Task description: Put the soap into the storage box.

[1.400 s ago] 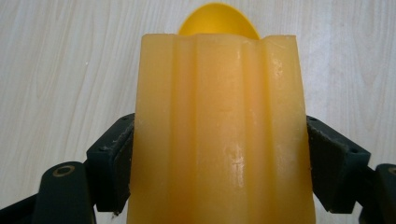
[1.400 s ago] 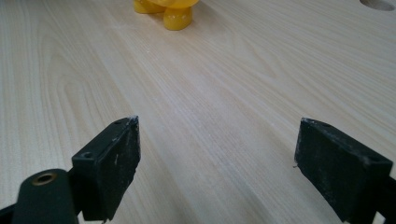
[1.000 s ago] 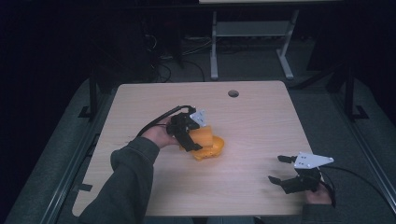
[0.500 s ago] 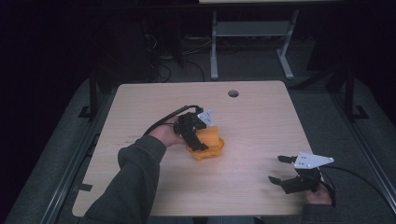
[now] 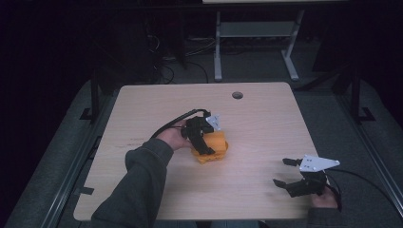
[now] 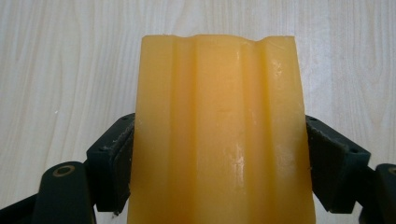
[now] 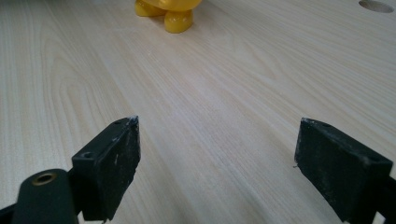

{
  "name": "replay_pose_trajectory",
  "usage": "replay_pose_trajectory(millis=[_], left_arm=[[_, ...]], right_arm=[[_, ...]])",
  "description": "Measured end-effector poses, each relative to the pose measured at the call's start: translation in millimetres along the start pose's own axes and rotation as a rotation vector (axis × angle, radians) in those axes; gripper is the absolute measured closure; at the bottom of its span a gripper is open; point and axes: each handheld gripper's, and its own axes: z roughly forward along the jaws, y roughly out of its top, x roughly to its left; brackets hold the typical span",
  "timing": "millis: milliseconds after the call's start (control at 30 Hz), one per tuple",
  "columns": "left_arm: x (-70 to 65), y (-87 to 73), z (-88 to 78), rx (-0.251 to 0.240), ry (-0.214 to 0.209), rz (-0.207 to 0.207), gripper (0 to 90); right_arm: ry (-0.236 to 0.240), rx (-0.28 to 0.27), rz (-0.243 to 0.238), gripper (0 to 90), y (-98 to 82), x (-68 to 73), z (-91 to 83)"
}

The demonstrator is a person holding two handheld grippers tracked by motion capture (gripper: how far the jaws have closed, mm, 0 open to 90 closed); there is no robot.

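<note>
High view down on table (image 5: pixel 266 118); both gripper views close, along it.

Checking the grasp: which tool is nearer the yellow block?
Left. The left tool has its jaws against the yellow block; the right tool sits open near the table's right front edge.

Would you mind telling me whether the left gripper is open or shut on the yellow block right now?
Shut on it: in the left gripper view both jaws of the left gripper press the sides of the yellow block.
</note>
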Motion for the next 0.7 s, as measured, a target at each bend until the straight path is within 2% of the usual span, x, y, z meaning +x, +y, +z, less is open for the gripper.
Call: replay_pose_trajectory(millis=[700], left_arm=[[4.6, -5.6, 13.1, 0.003, -0.023, -0.016, 20.8]], right_arm=[[-0.002, -0.002, -0.001, 13.7, -0.2, -0.2, -0.7]])
